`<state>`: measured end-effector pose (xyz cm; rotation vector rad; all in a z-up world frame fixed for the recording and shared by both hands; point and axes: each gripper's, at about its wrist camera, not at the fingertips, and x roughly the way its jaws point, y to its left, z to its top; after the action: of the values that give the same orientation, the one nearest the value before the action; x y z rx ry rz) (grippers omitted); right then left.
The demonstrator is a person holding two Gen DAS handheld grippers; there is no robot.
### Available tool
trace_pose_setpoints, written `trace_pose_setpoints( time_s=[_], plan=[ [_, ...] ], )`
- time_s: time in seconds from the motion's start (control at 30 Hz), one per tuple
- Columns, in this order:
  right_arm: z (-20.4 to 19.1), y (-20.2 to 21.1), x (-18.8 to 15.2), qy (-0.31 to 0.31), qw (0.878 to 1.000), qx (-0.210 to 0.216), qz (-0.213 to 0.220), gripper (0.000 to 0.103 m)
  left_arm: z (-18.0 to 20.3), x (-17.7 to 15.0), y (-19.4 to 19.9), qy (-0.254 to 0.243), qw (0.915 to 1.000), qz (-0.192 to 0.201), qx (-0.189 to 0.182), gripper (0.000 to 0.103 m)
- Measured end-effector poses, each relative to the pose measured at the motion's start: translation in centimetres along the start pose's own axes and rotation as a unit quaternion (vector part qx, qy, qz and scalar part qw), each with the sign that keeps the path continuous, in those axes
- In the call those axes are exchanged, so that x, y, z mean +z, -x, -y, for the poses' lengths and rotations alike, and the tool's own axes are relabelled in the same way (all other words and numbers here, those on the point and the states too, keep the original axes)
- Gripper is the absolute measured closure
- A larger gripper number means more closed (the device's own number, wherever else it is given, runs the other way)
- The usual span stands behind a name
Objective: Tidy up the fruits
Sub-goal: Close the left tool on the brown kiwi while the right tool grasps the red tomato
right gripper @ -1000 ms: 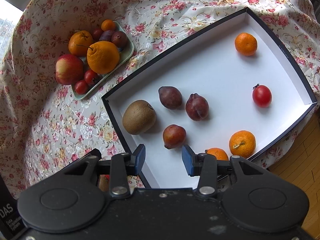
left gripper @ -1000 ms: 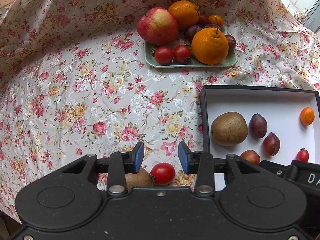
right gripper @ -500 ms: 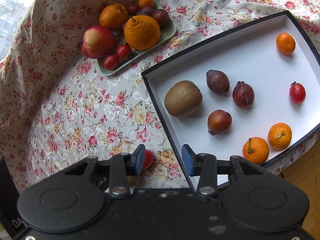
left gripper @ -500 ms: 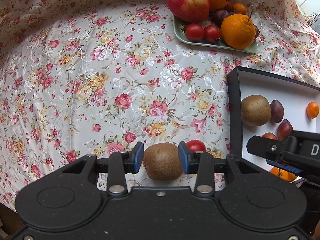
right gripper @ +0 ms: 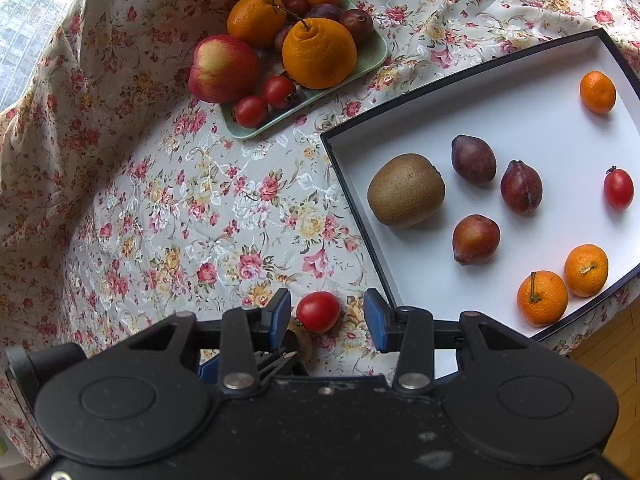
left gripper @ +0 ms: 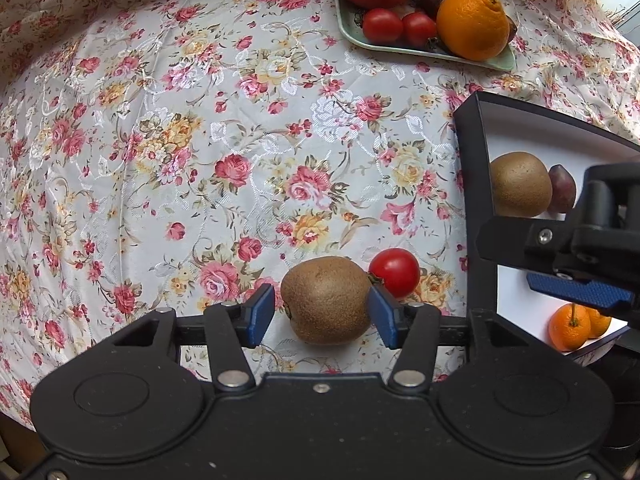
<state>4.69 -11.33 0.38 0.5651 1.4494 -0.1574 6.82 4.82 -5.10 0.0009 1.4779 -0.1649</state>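
A brown kiwi [left gripper: 326, 300] lies on the floral cloth between the fingers of my left gripper [left gripper: 322, 309]. Its jaws are opening: the left pad [left gripper: 260, 314] stands clear of the kiwi and the right pad is at its skin. A red cherry tomato [left gripper: 394, 272] touches the kiwi's far right side. My right gripper [right gripper: 328, 313] hangs open over that same tomato [right gripper: 319, 312], pads apart from it. The black box with a white floor [right gripper: 352, 208] holds another kiwi [right gripper: 406, 190], plums, mandarins and a cherry tomato.
A green plate [right gripper: 376, 56] at the back carries an apple [right gripper: 224, 68], two oranges, cherry tomatoes and plums. The box wall [left gripper: 466, 168] rises just right of the loose fruit. My right gripper's finger [left gripper: 580, 294] crowds the left wrist view's right side.
My left gripper has sunk around the kiwi and its jaws have widened. My right gripper has moved left from over the box to over the loose cherry tomato.
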Motion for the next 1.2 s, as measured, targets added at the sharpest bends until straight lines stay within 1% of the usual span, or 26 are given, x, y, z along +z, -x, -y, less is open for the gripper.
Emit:
trace_pose_setpoints(
  time_s=[0.13,0.3,0.4,0.7,0.8,0.93,1.07,1.2],
  plan=[
    [0.4,0.1,0.1,-0.007,1.0,-0.003,0.002,0.059,0.5,0.1,-0.6,-0.004,1.0,-0.002,0.005,0.041],
    [0.5,0.0,0.2,-0.013,1.0,-0.005,0.001,0.059,0.8,-0.2,-0.8,-0.007,0.9999,0.006,0.01,0.043],
    [0.2,-0.4,0.1,-0.007,1.0,-0.01,-0.003,0.059,0.2,0.0,-0.8,0.01,0.9999,0.004,0.012,0.043],
    [-1.3,-1.8,-0.5,0.009,1.0,-0.017,-0.022,0.059,-4.0,1.0,-0.1,0.066,0.9954,0.015,0.068,0.043],
    [-2.0,-2.4,-0.8,0.021,0.999,-0.025,-0.024,0.059,-5.4,1.2,0.0,0.081,0.9934,0.015,0.08,0.043],
    [-2.9,-3.2,-1.3,0.042,0.998,-0.037,-0.027,0.059,-6.8,1.3,0.1,0.1,0.9924,0.007,0.072,0.043],
    [-3.6,-4.1,-1.8,0.058,0.997,-0.052,-0.028,0.059,-7.2,1.4,0.0,0.1,0.9931,0.001,0.061,0.043],
    [-4.0,-4.9,-2.2,0.056,0.996,-0.066,-0.022,0.059,-7.6,1.4,0.1,0.1,0.9936,-0.001,0.054,0.043]
  ],
)
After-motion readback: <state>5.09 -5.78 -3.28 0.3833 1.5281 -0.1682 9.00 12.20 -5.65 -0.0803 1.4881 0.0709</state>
